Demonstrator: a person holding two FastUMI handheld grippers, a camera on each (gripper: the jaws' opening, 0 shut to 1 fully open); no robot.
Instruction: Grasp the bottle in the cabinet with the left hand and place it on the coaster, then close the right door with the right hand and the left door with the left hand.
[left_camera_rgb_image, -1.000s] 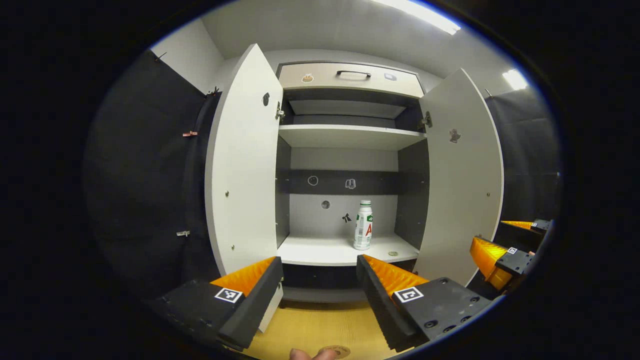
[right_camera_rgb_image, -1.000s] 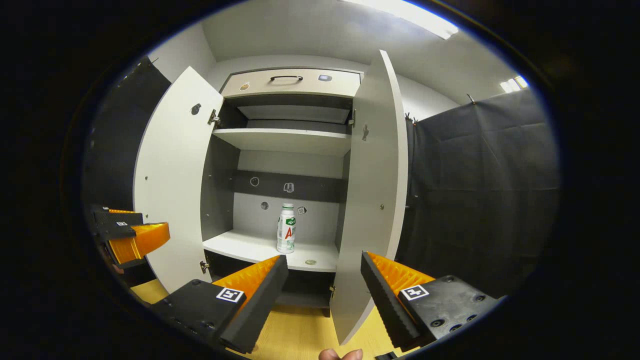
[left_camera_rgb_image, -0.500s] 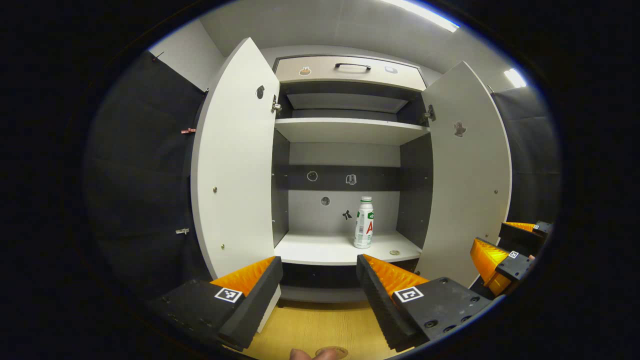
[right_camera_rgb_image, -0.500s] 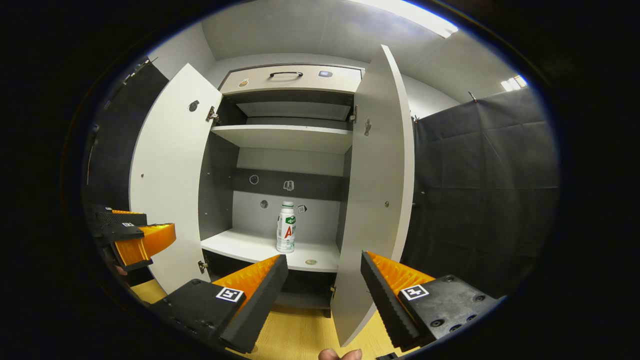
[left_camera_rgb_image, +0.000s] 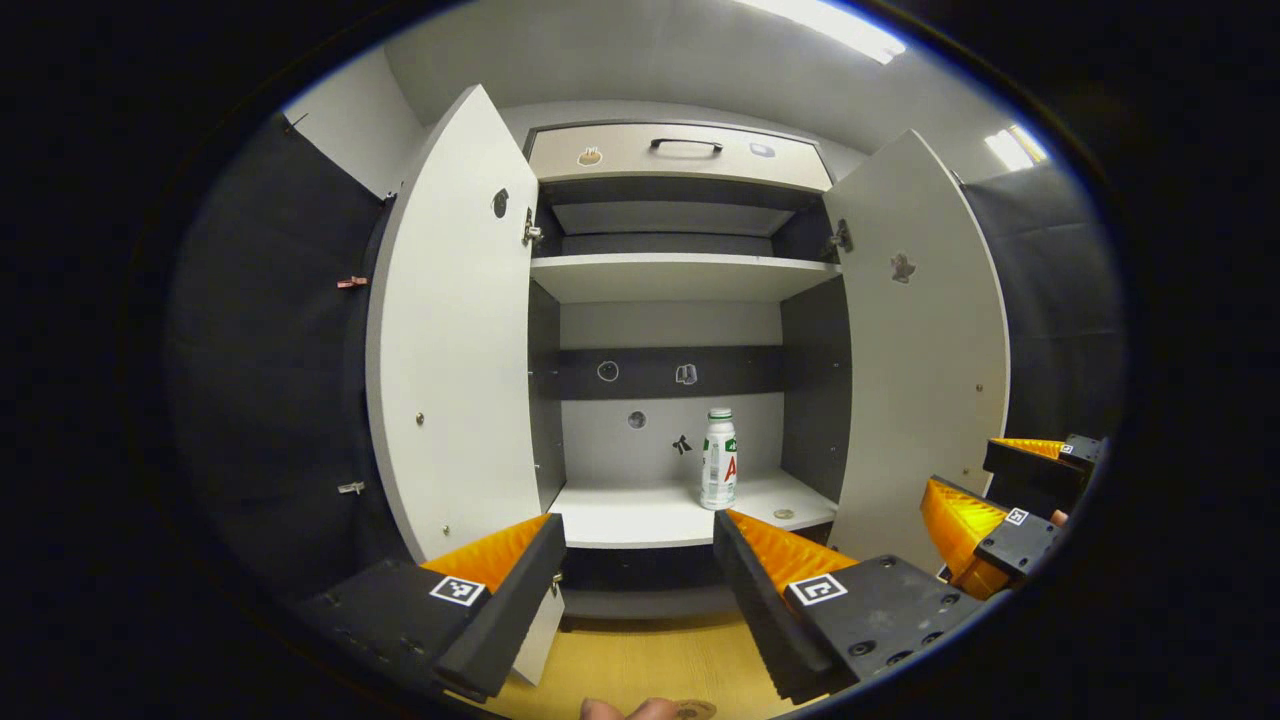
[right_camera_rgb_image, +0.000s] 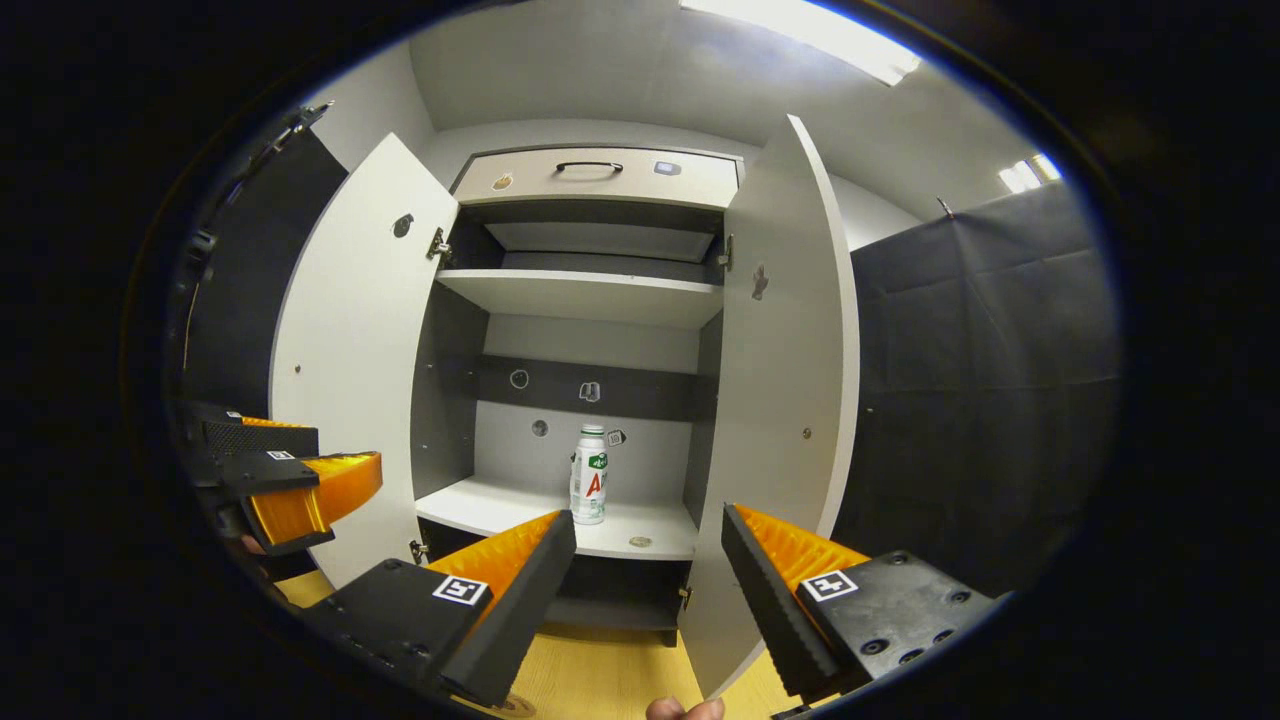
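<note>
Facing the open cabinet (left_camera_rgb_image: 680, 275), both grippers hang in front of it, well short of the shelves. Landmark is the bottle (left_camera_rgb_image: 718, 473), a white plastic drink bottle with a green-and-red label, standing upright on the lower shelf (left_camera_rgb_image: 640, 515), right of that shelf's middle.

Left gripper view, left to right: left door (left_camera_rgb_image: 455, 330) swung wide open, far left of the bottle; left gripper (left_camera_rgb_image: 640, 575) below and in front of the bottle, fingers spread wide apart, holding nothing; a small round disc (left_camera_rgb_image: 784, 514) lies on the shelf just right of the bottle, apart from it, too small to say whether it's the coaster; right door (left_camera_rgb_image: 920, 340) open, right of the bottle; right gripper (left_camera_rgb_image: 985, 490) farther right, low, past the right door's edge.

Right gripper view, left to right: left gripper (right_camera_rgb_image: 285, 475) far left of the bottle (right_camera_rgb_image: 589, 475), in front of the left door (right_camera_rgb_image: 350, 380); right gripper (right_camera_rgb_image: 650, 580) below the bottle, fingers wide open, empty; right door (right_camera_rgb_image: 790, 400) just right of the bottle, seen nearly edge-on.

Drawer (left_camera_rgb_image: 675, 155) with a dark handle sits at the cabinet top, high above the bottle. Wooden tabletop (left_camera_rgb_image: 640, 670) runs below the cabinet; a fingertip (left_camera_rgb_image: 600, 710) pokes in at the bottom.
</note>
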